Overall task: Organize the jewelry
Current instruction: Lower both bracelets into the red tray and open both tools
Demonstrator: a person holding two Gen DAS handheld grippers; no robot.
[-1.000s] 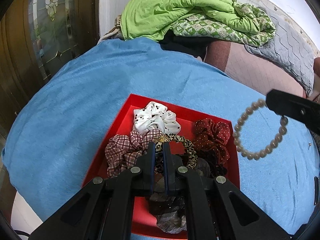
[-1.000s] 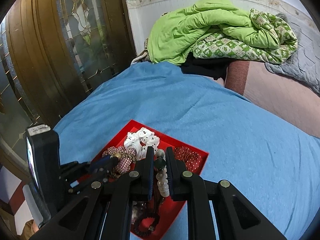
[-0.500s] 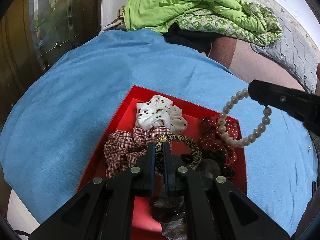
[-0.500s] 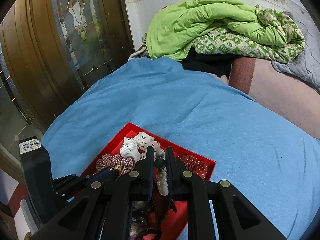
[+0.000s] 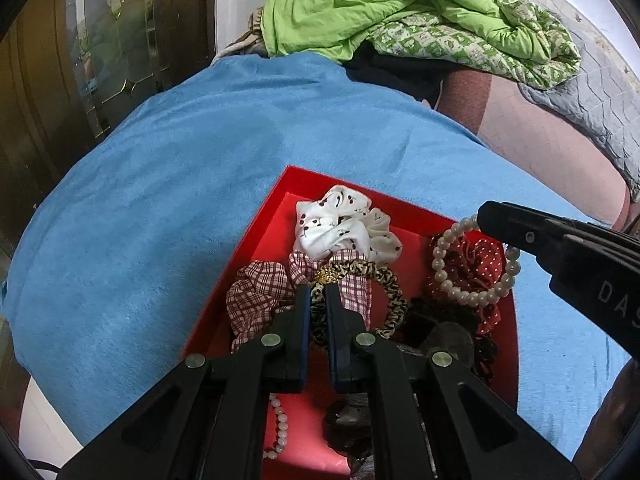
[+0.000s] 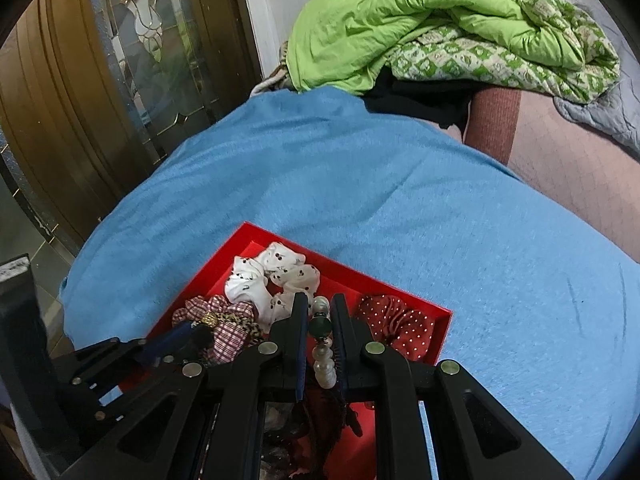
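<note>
A red tray [image 5: 404, 212] lies on a blue cloth [image 5: 180, 200] and holds a white dotted scrunchie [image 5: 340, 228], a plaid scrunchie [image 5: 256, 292], a red dotted scrunchie [image 5: 476, 260] and dark ones. My left gripper [image 5: 318, 296] hangs over the tray's near half, shut on a leopard-print hair band [image 5: 384, 280] with a gold bead. From the right, my right gripper [image 5: 490, 216] holds a pearl bracelet [image 5: 472, 298] dangling over the red dotted scrunchie. In the right wrist view, the right gripper [image 6: 320, 312] is shut on the pearl bracelet [image 6: 324, 364] at a dark green bead, above the tray [image 6: 360, 278].
A short pearl string [image 5: 280, 428] lies in the tray's near corner. Green bedding [image 5: 380, 4] is piled at the far end, with a grey quilt [image 5: 592, 104] to the right. A wooden door with glass panels [image 5: 60, 80] stands close on the left. The blue cloth [image 6: 480, 240] spreads wide to the right.
The right gripper has carried the pearl bracelet left and down, from beside the tray to over its red dotted scrunchie. The left gripper has sunk slightly with the leopard band.
</note>
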